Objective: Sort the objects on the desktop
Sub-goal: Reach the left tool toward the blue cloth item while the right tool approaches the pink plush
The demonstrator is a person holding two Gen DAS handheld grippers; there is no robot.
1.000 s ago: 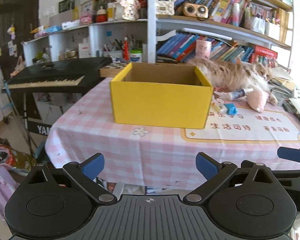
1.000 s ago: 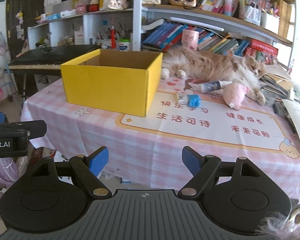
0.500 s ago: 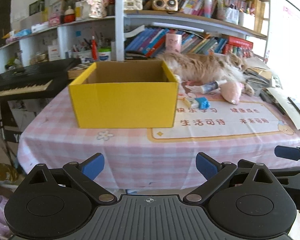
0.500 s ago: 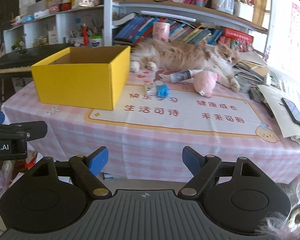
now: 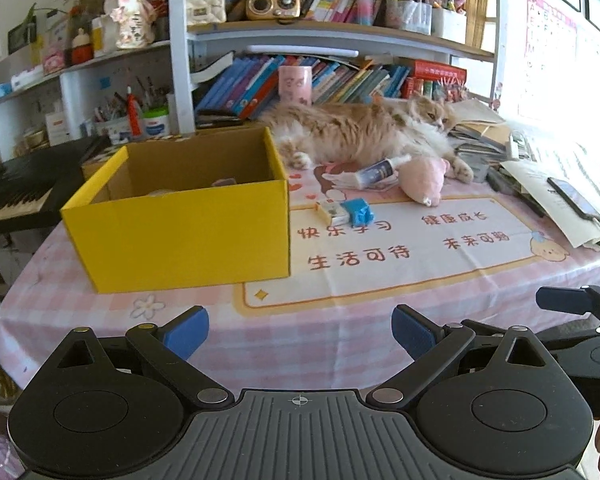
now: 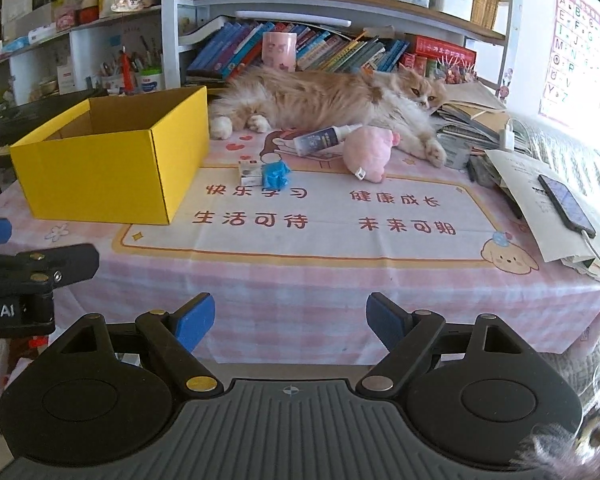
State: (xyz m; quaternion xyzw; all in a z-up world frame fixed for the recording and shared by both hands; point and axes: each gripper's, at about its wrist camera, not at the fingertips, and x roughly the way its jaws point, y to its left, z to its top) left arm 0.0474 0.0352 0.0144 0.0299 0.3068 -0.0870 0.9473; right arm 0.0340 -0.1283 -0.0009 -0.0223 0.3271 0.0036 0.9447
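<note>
1. In front of the surface (image 6: 300, 280), I am holding both tongs short of its near edge, touching nothing on it.
2. My left tongs (image 5: 300, 330) are standing released, nothing between the blue pads.
3. My right tongs (image 6: 290, 316) are also gaping, their jaws having just been opening a little, with nothing between them.
4. The yellow box (image 5: 188, 236) is sitting ahead and left of both tongs, open at the top.
5. A blue toy (image 6: 275, 174) and a small white box (image 6: 249, 171) are lying just right of the yellow box, touching each other.
6. A spray bottle (image 6: 326, 138) and a pink plush (image 6: 366, 154) are lying farther back, beside a cat (image 6: 328, 100), well beyond my tongs.
</note>
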